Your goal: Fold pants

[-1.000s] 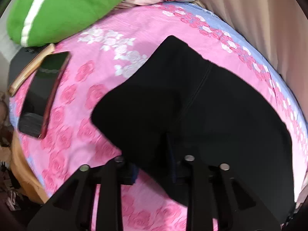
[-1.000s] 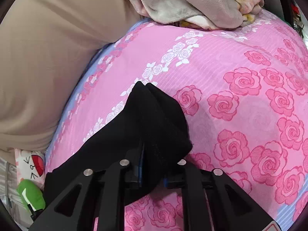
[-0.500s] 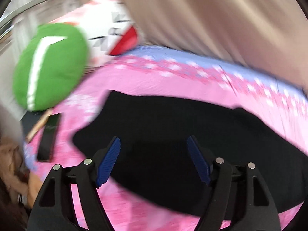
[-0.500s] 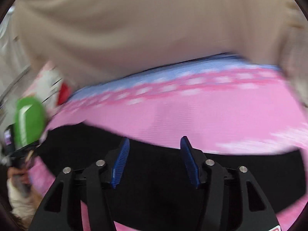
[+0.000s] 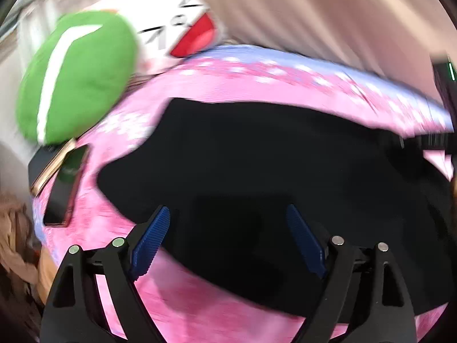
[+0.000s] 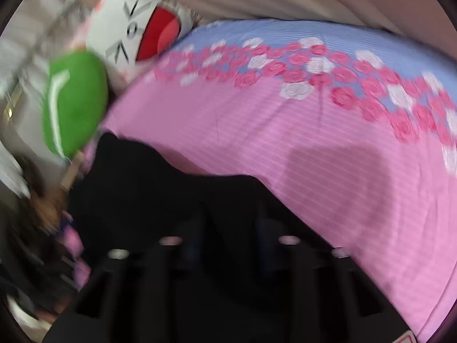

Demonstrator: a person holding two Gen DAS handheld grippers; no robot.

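Observation:
The black pants (image 5: 257,165) lie flat on the pink rose-print bed sheet (image 5: 217,85). My left gripper (image 5: 228,223) is open and empty just above their near edge, blue pads spread wide. In the right wrist view the pants (image 6: 160,194) fill the lower left. My right gripper (image 6: 228,228) is low over them, dark and motion-blurred against the black cloth, so its jaws are hard to read. The right gripper's body shows at the far right of the left wrist view (image 5: 445,140).
A green pillow (image 5: 77,77) and a white cartoon-face pillow (image 5: 182,34) sit at the bed's far left. A dark phone (image 5: 67,183) lies on the sheet's left edge. A beige curtain (image 5: 314,14) hangs behind the bed.
Both grippers let go of the pants a second ago and now hover open. The pants now lie spread flat. The right gripper has swung left and down toward the pants.

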